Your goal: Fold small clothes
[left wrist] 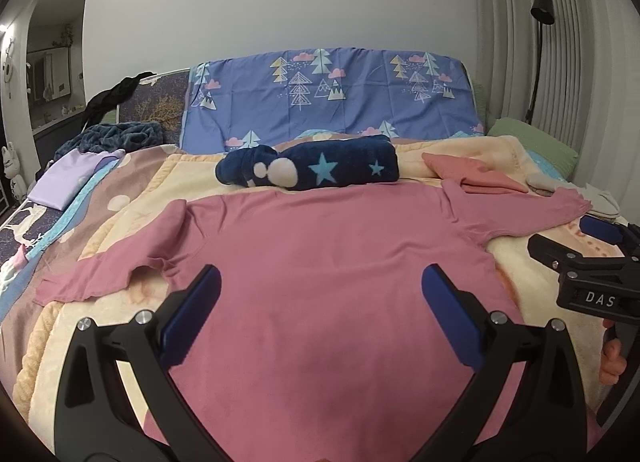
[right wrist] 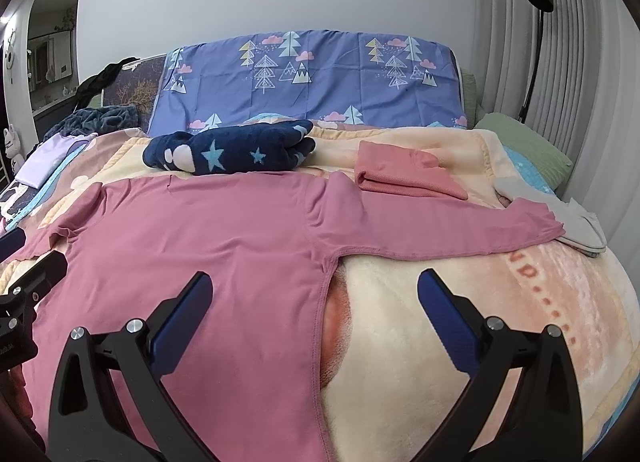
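garment: a pink long-sleeved top lies spread flat on the cream blanket covering the bed, neck end toward the headboard, body toward the cameras.
left sleeve: rumpled and partly doubled over near the shoulder; its cuff end lies flat on the blanket.
right sleeve: stretched out straight to the side, its cuff touching or overlapping a pale folded item.
left gripper: claws wide apart, nothing between them, over the middle of the top's body.
right gripper: claws wide apart, nothing held, straddling the side seam below the underarm.
contact: cannot tell whether either set of fingertips touches the cloth.
other items: a folded salmon garment and a rolled navy star-print fleece lie just beyond the top's shoulders, near the patterned headboard cover.
step in hand: judged to be the start; the top is laid out and no fold has been made.
next move calls for: probably closing on a sleeve or side edge and carrying it inward across the body; the left sleeve likely wants smoothing first.
risk: the right cuff may drag the pale item as it lifts.
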A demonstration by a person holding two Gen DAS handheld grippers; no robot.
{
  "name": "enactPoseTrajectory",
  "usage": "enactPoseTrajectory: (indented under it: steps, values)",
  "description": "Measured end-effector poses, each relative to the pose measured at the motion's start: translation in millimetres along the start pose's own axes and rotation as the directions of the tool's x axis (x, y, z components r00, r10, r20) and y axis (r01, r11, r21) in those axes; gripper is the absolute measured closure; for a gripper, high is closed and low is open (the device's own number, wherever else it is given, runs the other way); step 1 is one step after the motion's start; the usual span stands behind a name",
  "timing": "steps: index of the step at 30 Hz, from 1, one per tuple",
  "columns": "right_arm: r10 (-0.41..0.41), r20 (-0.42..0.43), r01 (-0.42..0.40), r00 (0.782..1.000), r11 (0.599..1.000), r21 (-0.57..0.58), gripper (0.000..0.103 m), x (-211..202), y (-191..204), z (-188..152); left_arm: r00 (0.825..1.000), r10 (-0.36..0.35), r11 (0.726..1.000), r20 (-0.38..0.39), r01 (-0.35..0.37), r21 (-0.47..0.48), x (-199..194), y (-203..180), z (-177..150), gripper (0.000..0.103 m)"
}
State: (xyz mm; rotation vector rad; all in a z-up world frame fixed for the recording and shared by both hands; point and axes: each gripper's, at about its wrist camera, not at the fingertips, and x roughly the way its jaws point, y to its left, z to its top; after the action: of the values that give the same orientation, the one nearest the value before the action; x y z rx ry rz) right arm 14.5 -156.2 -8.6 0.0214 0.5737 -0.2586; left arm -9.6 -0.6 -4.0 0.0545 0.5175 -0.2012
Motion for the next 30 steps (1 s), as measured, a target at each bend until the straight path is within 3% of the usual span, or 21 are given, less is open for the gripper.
enactPoseTrajectory:
  steps: [5,11,30]
  values:
    - [-0.001,0.003,0.001,1.000,1.000,-0.002,0.001,0,0,0,0.999,0.047,0.999,0.019,-0.048,0.018,-2,-1,0,0.002]
    - [0.004,0.005,-0.004,1.000,1.000,-0.011,0.001,0,3,0,0.997,0.068,0.997,-0.021,-0.068,0.031,1,-1,0,0.002]
    - [0.023,0.038,-0.021,0.999,0.999,-0.046,0.001,-7,14,1,0.996,0.074,0.997,-0.055,-0.074,-0.003,4,14,-3,0.002]
